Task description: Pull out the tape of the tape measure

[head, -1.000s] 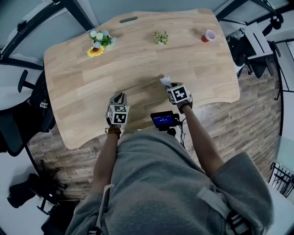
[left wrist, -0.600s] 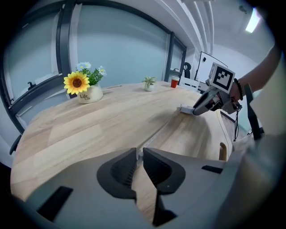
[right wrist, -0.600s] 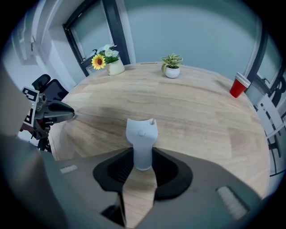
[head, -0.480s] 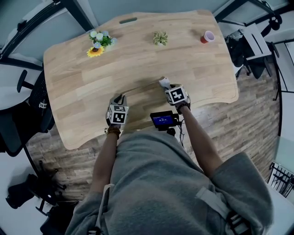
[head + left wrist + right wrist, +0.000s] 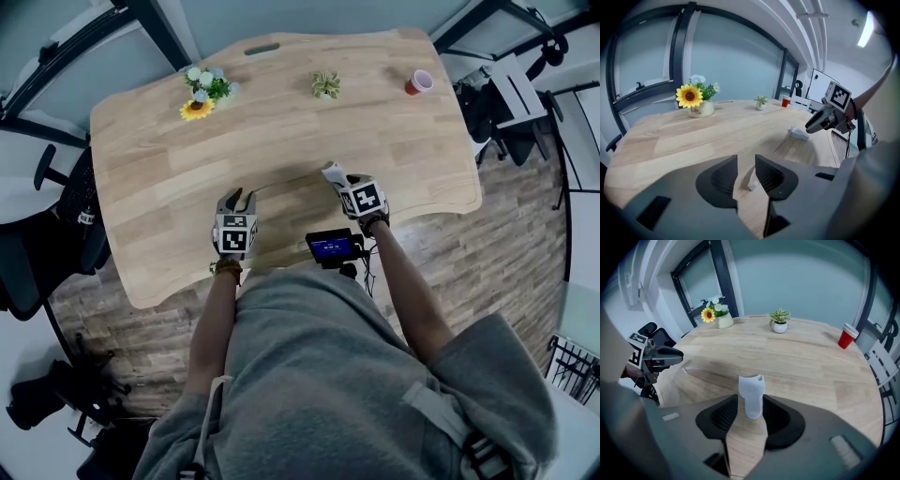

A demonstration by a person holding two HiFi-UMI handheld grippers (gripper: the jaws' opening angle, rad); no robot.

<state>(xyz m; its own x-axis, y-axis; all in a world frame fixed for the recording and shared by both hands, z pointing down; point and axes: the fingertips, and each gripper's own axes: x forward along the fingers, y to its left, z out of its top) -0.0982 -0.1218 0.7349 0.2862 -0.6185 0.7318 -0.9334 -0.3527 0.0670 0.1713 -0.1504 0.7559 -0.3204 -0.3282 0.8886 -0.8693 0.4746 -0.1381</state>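
Head view: we see a wooden table (image 5: 141,141) bearing a sunflower pot (image 5: 203,92), a small plant (image 5: 325,85) and a red cup (image 5: 418,82) along its far edge. The 2 grippers hang over the near edge, the left gripper (image 5: 238,198) well apart from the right gripper (image 5: 341,181), with the white tape measure (image 5: 331,171) at the tips of the right one. Left gripper view: we find the jaws narrowly apart, having just been opening. The small white tape end (image 5: 752,183) lies on the table in the gap and neither pad presses it. The tape measure (image 5: 798,133) rests farther off, just below the right gripper (image 5: 811,126). Right gripper view: the jaws stand wide, having just been opening. The tape measure (image 5: 752,394) stands upright between them with a slim gap at each pad, so we read no grip. The left gripper (image 5: 677,354) shows at the far left.
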